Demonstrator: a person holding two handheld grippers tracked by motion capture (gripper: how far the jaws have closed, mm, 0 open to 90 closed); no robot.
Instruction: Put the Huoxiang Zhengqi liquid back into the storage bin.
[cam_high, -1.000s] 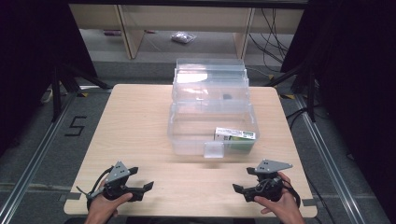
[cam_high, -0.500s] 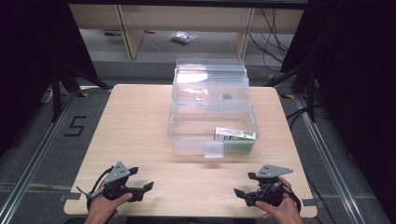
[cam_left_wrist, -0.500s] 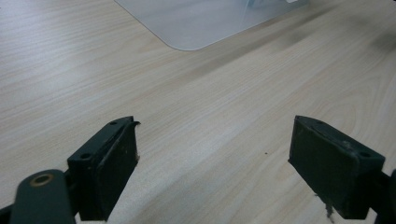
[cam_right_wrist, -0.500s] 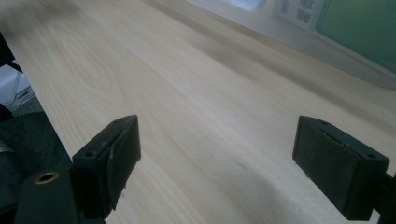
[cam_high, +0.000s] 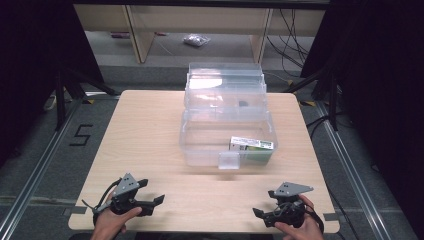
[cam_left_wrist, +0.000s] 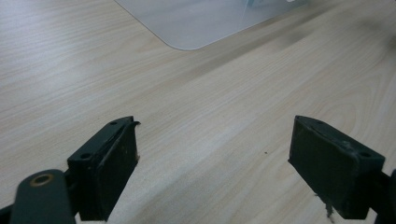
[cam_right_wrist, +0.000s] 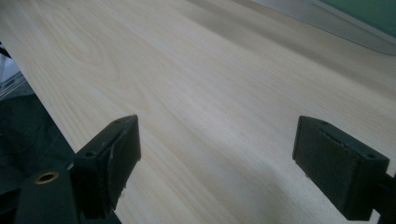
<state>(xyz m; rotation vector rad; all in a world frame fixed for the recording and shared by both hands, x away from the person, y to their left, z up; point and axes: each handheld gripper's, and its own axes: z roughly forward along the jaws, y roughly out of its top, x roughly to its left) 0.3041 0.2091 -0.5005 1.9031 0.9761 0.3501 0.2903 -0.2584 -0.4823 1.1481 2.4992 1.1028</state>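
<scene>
A clear plastic bin (cam_high: 200, 145) with its lid tipped up behind it stands in the middle of the wooden table (cam_high: 145, 135). Inside, at the front right, lies a white and green box (cam_high: 251, 146). Low over the table's front left edge, my left gripper (cam_high: 156, 201) is held in a hand, jaws wide apart and nothing between them. At the front right my right gripper (cam_high: 257, 213) is likewise open and bare. A rounded corner of the bin (cam_left_wrist: 196, 28) sits ahead of the left gripper (cam_left_wrist: 212, 163). The right gripper (cam_right_wrist: 215, 163) looks across bare wood.
A small dark item (cam_high: 242, 104) lies in the raised lid section. Behind the table stands a wooden shelf frame (cam_high: 140, 35), with a plastic bag (cam_high: 195, 40) on the floor. Metal rails (cam_high: 40, 165) flank the table; a "5" marks the floor at left.
My right gripper has drifted slightly toward the table's front edge. The left gripper and the bin have stayed put.
</scene>
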